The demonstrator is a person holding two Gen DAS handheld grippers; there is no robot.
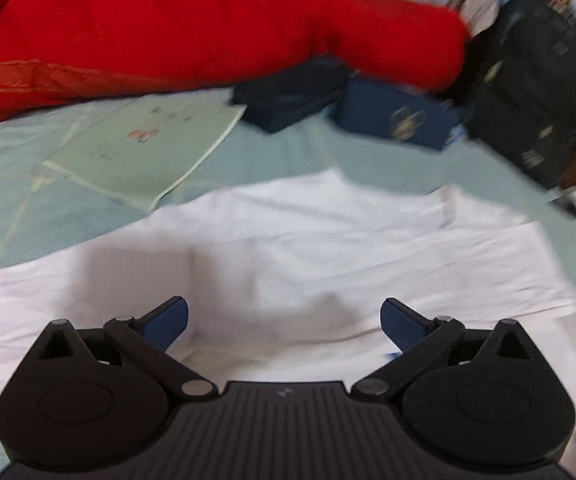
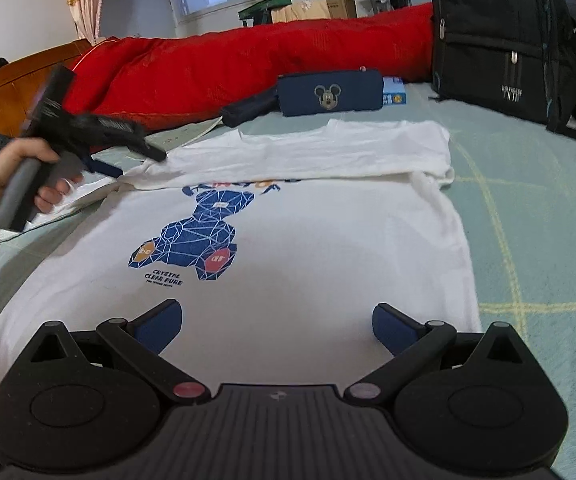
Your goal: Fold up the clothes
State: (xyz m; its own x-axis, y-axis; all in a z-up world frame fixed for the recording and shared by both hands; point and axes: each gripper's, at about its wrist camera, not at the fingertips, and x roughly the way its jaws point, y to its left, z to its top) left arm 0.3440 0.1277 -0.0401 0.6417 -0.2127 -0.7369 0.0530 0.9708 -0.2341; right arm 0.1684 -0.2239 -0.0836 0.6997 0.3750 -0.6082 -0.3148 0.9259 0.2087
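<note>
**First fold made, most of the folding still ahead**

We see the white T-shirt (image 2: 288, 240) lying flat on the bed (image 2: 528, 220), print side up, with its top part already turned down over the chest. The sides and bottom hem look unfolded, so we judge the job barely begun. Our left claw (image 1: 284, 322) hovers over the shirt, fingers apart and holding nothing. Our right claw (image 2: 276, 326) sits near the bottom hem, also spread and empty. A red quilt (image 2: 248, 64) and a black backpack (image 2: 504, 40) lie beyond.
</note>
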